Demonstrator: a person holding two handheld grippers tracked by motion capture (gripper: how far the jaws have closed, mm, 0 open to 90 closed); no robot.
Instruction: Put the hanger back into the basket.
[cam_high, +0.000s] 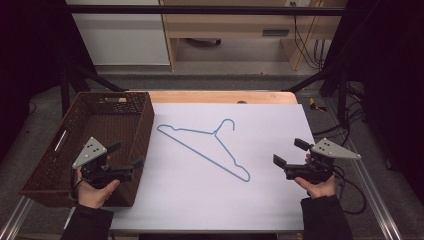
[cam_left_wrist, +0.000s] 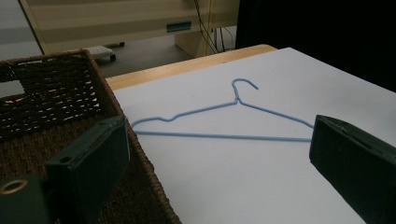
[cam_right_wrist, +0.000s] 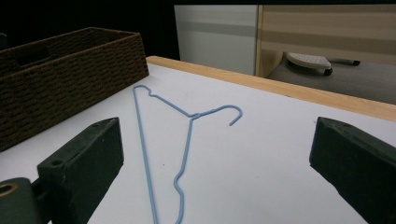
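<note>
High view: blue wire hanger (cam_high: 207, 146) lies flat on white sheet (cam_high: 200, 200) approx mid-table, diagonal, hook (cam_high: 227, 123) toward far side, long bottom bar running from near the basket down toward the person's right. Nothing touches it. Brown woven basket (cam_high: 47, 162) sits at left edge of sheet, open top, looks empty as far as visible; prob the drop-off spot, hence parked close to the hanger's left shoulder.

L gripper (cam_high: 129, 155) held over the basket's near right corner, jaws pointing right toward the hanger. R gripper (cam_high: 289, 152) hovers at right edge of sheet, just beside hanger's lower-right end, jaws pointing left. Both flank the hanger w/ it between them; reads as start pose before a reach, each hand w/ its own end in range.

Left gripper view: jaws spread wide, empty; hanger (cam_left_wrist: 224, 119) seen across the gap, well apart from pads; basket wall (cam_left_wrist: 140, 154) below left jaw, contact not clear.

Right gripper view: jaws likewise spread wide, holding nothing; hanger (cam_right_wrist: 177, 140) runs up between them on the sheet, not touched; basket (cam_right_wrist: 60, 88) at far left.

Judgement: wire is thin and flat on sheet, so pinch at hook or neck twist prob easiest
</note>
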